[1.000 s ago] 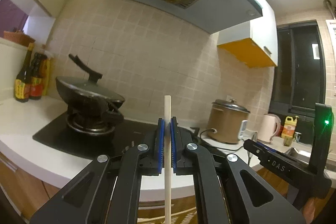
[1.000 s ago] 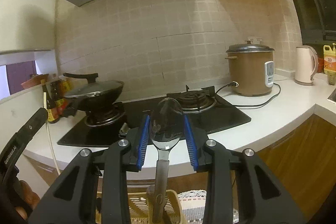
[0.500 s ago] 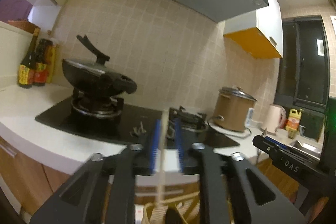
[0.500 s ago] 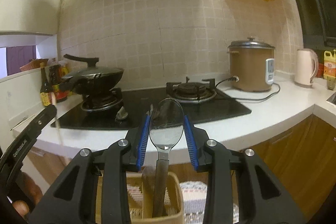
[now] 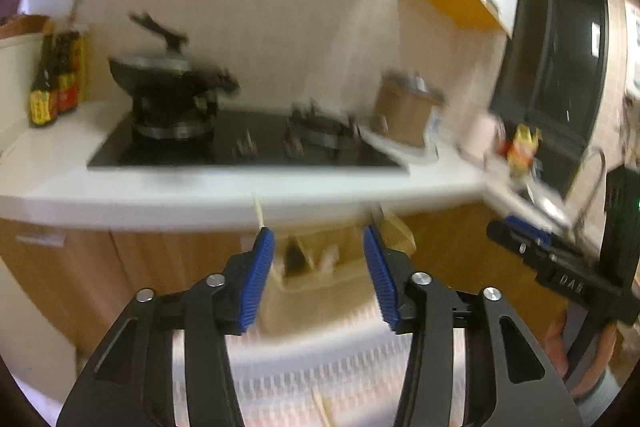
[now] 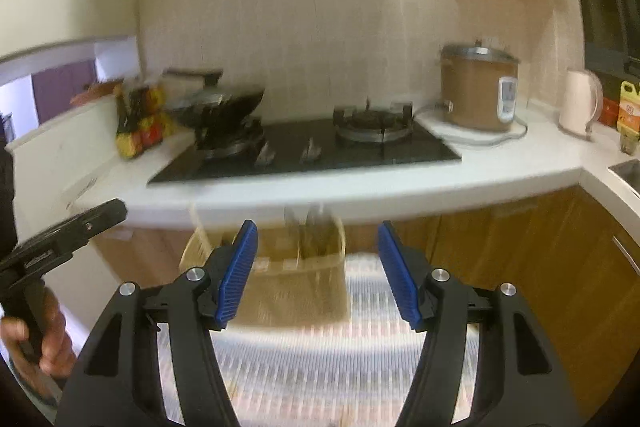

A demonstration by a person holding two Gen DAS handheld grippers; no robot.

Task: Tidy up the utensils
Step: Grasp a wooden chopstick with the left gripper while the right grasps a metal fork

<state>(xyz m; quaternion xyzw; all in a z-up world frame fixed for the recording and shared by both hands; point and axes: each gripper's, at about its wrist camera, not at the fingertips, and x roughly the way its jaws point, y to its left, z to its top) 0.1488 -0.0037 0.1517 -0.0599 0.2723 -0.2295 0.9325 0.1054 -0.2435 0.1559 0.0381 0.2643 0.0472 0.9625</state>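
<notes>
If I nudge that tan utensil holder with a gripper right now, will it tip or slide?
The utensil holder looks tall for its base, and handles stick up above its rim, so a high nudge may tip it. It stands on a woven mat, which probably grips, making tipping likelier than sliding. It looks like light plastic, though the blur leaves that uncertain. Both hand-held grippers are open, so nothing steadies it.

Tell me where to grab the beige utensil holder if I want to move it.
Pinch one upper side wall of the utensil holder from above with the open right gripper. It stands upright and open-topped; its body looks wider than the jaws, and utensils crowd the middle.
</notes>
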